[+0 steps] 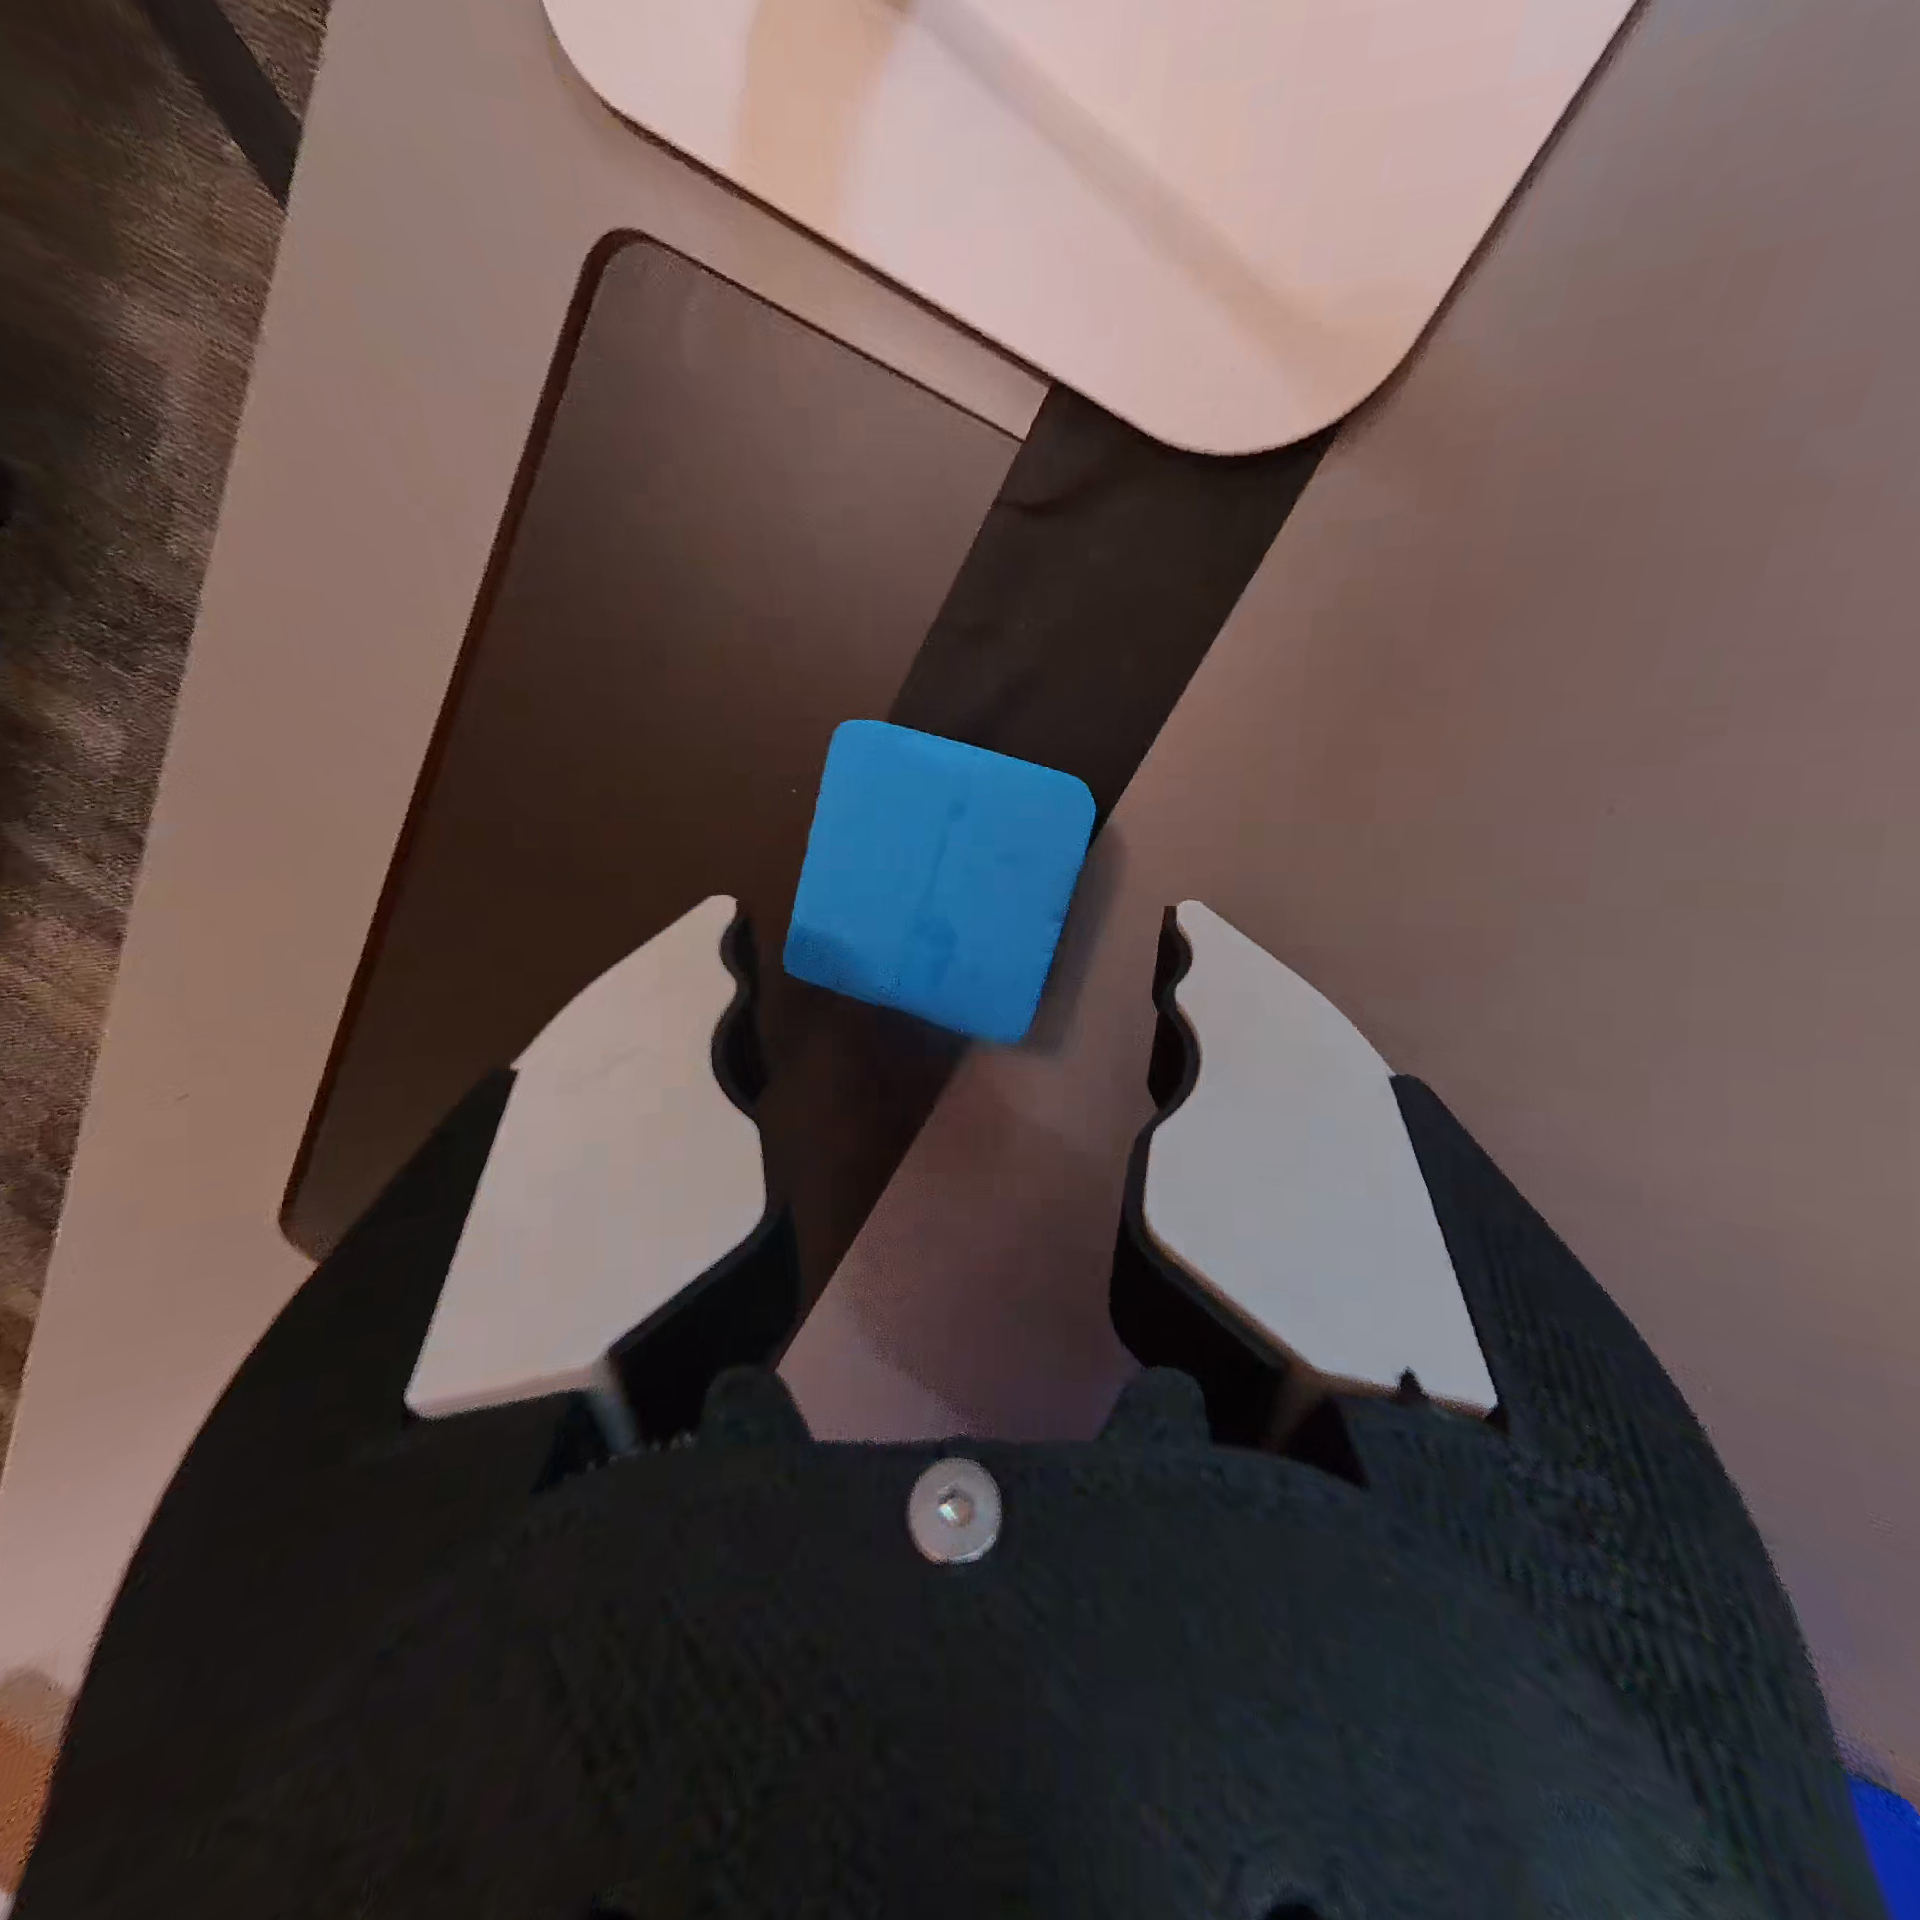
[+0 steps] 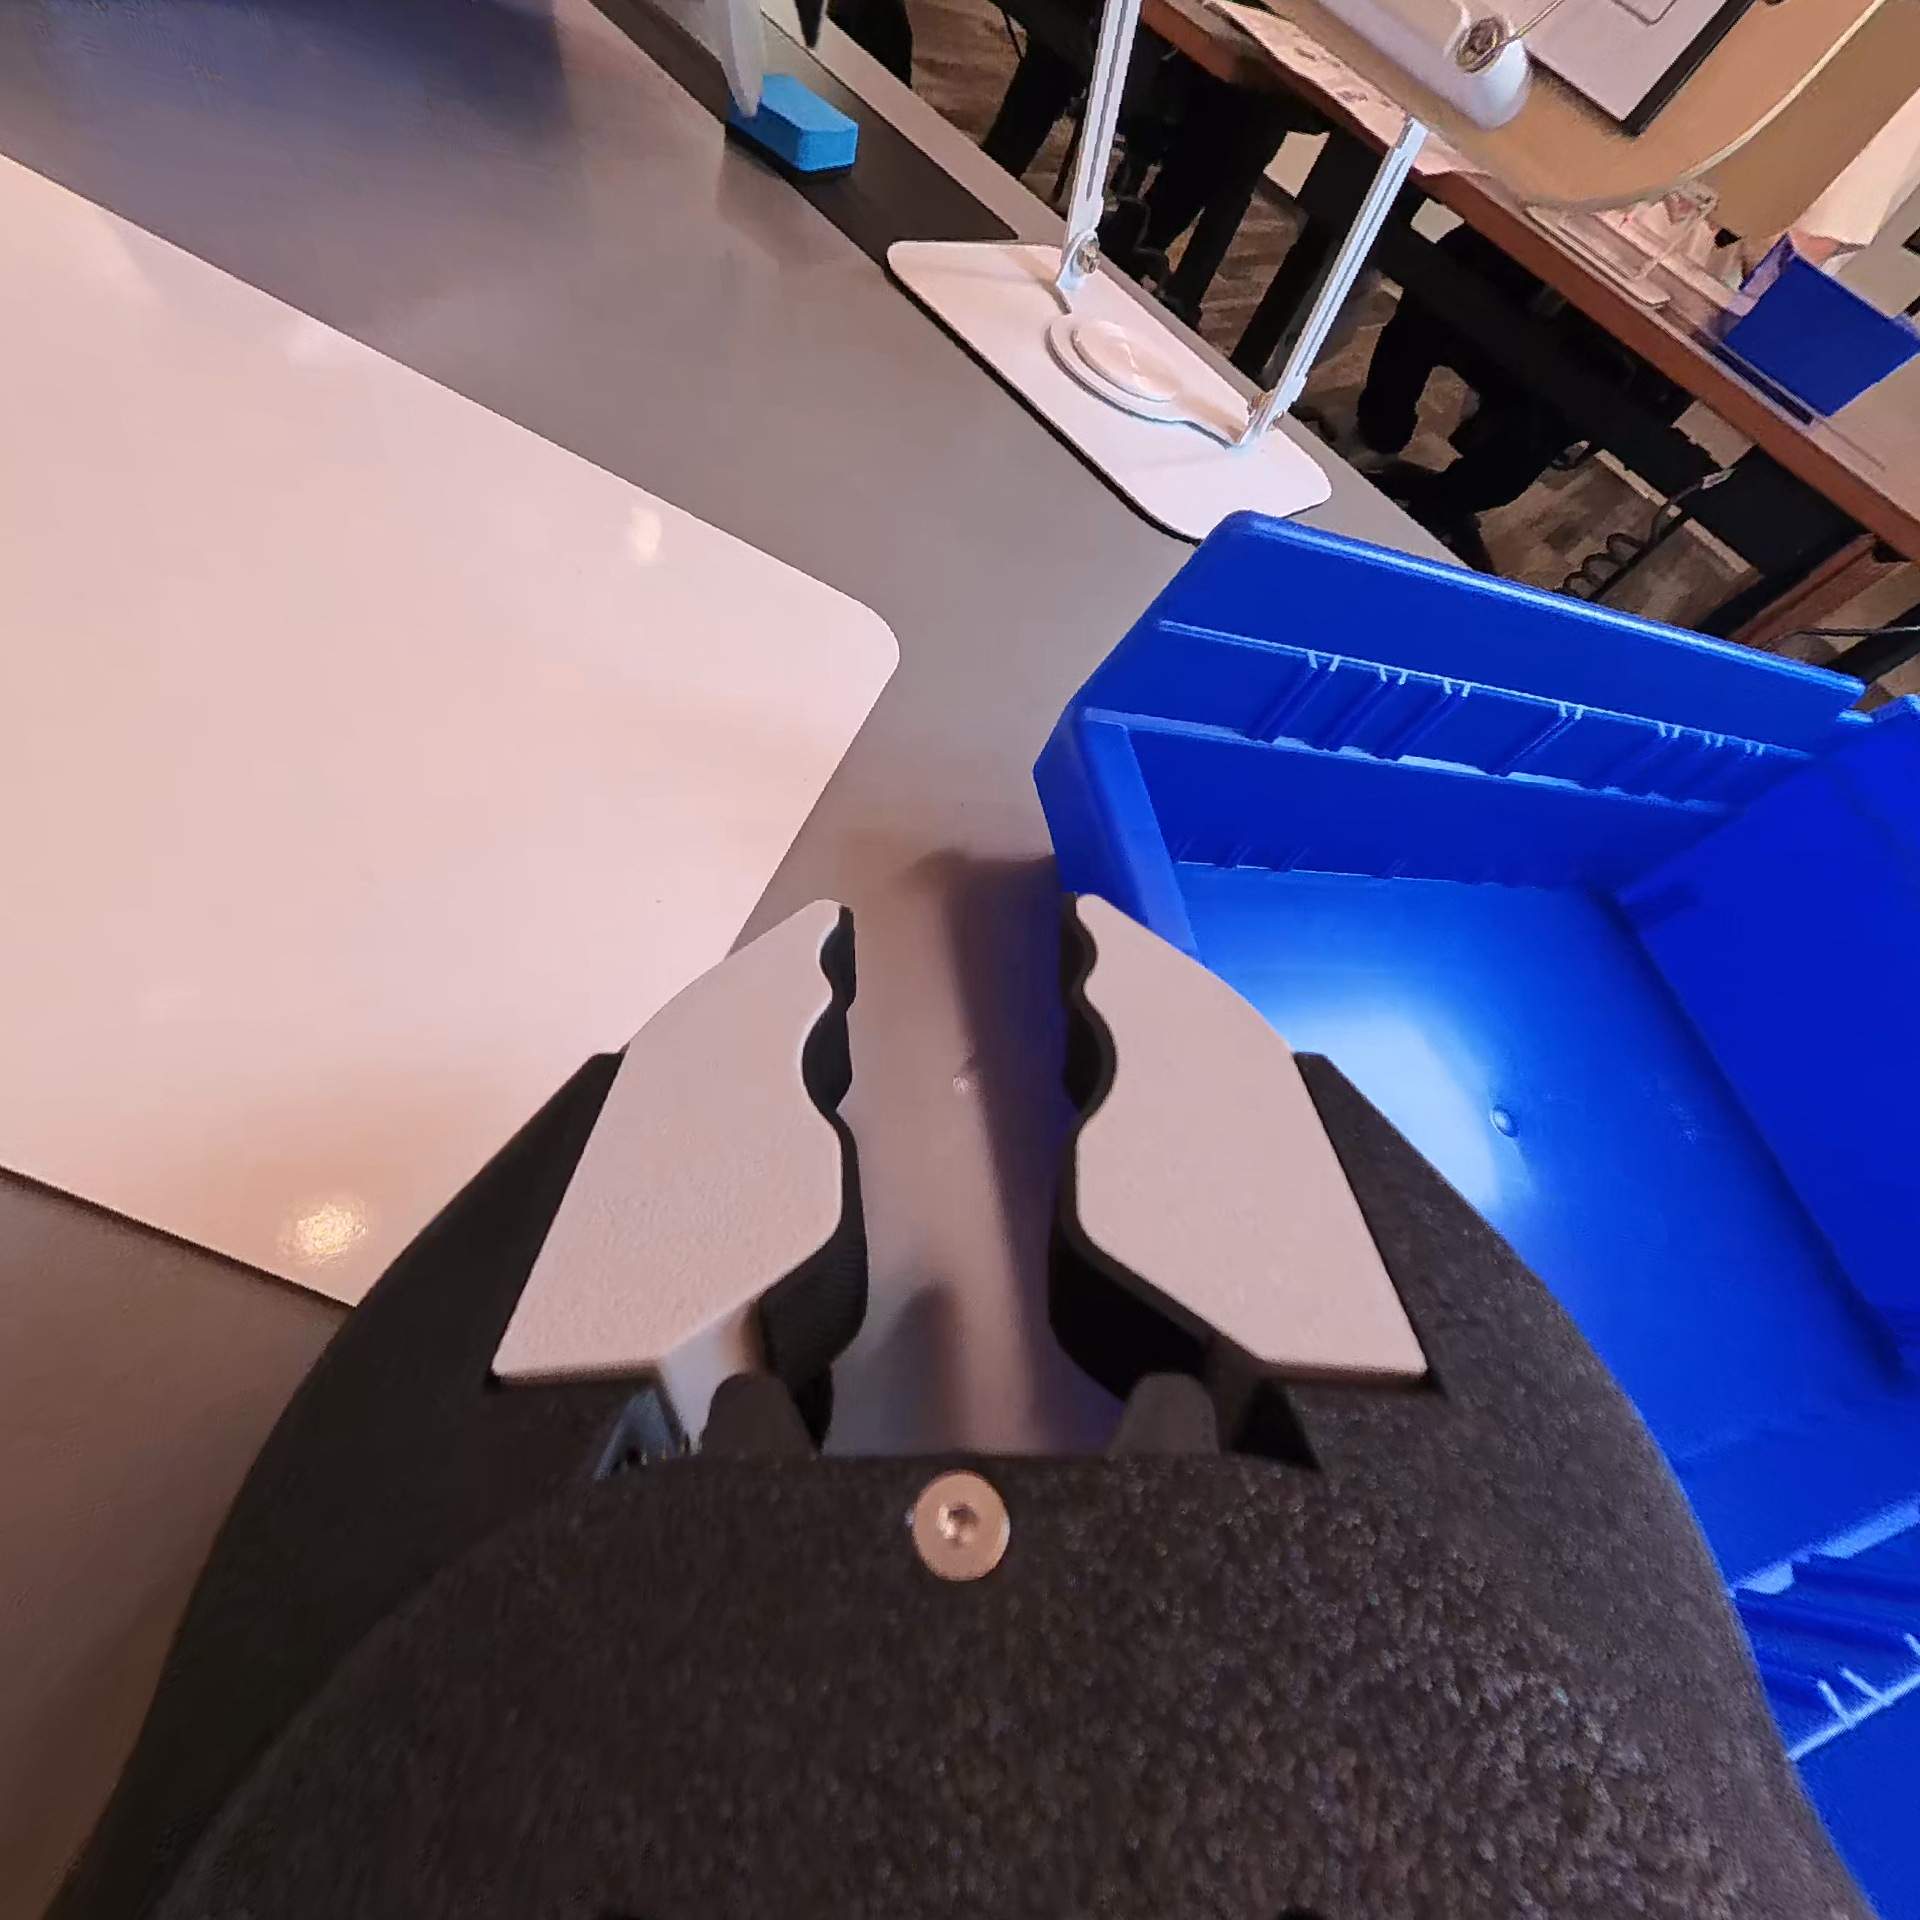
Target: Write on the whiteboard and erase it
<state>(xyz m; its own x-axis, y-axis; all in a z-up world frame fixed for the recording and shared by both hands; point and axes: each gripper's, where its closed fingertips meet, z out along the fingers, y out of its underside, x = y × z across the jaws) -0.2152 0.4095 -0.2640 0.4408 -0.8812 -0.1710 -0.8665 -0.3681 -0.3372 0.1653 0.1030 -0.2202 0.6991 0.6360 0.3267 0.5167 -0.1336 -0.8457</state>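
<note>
A blue block eraser (image 1: 935, 821) lies on the grey table (image 1: 1558, 831), across a black strip (image 1: 1101, 561). My left gripper (image 1: 956, 914) is open, and the eraser lies just beyond and between its fingertips, not gripped. The white whiteboard (image 1: 1091, 156) lies flat beyond the eraser, and no marks show on it. In the right wrist view the whiteboard (image 2: 364, 727) fills the left side. My right gripper (image 2: 958, 909) is open and empty over bare table between the whiteboard and a blue bin (image 2: 1403, 790). The eraser (image 2: 805, 130) shows far off, with a white finger (image 2: 743, 62) of the left gripper over it.
The blue bin stands open at the right, close to my right fingers. A white lamp base (image 2: 1112, 374) with thin arms stands at the table's far edge. A dark inset panel (image 1: 623, 675) lies left of the eraser. The table edge and carpet (image 1: 94, 520) are at the left. The tips of one gripper are about 50 cm away from the tips of the other.
</note>
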